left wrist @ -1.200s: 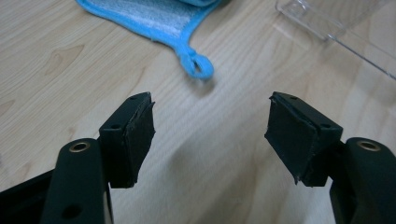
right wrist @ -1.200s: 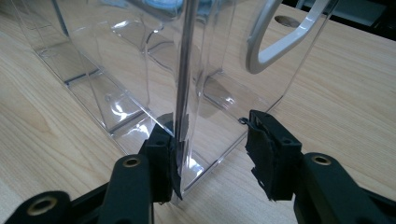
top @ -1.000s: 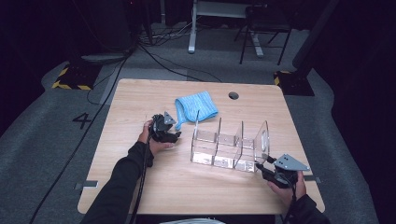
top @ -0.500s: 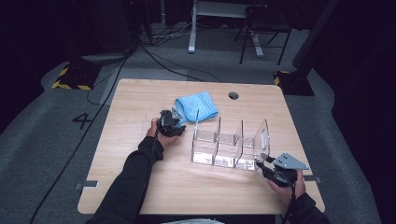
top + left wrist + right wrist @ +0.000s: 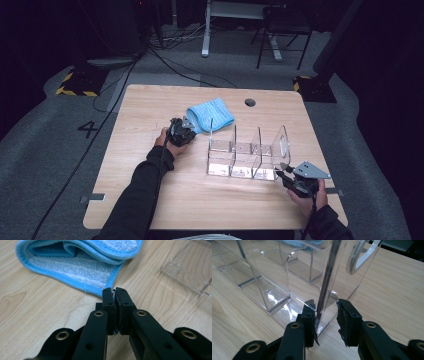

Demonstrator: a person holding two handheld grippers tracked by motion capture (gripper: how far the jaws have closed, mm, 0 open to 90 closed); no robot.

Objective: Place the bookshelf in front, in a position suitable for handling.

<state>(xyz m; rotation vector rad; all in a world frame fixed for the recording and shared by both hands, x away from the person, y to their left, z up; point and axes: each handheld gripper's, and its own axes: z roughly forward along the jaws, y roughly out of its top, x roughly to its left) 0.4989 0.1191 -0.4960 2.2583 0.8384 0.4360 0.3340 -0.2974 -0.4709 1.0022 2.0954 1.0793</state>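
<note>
Now the left gripper (image 5: 114, 291) has just clenched onto the blue towel's (image 5: 82, 267) edge at its 6 o'clock, so lifting can begin, while the right gripper (image 5: 325, 308), jaws just narrowing, straddles the clear organizer's (image 5: 287, 277) end wall without yet pinching it.

You can read just one mark: a dark numeral "4" (image 5: 88, 129) on the grey floor (image 5: 45, 150), off the left edge of the table (image 5: 150, 100), about level with its far half. The black-and-yellow striped edging (image 5: 75, 92) on a floor plate at the far left is a hazard marking with no letters on it. You won't find any legible label, brand or number on the things that sit on the table.
</note>
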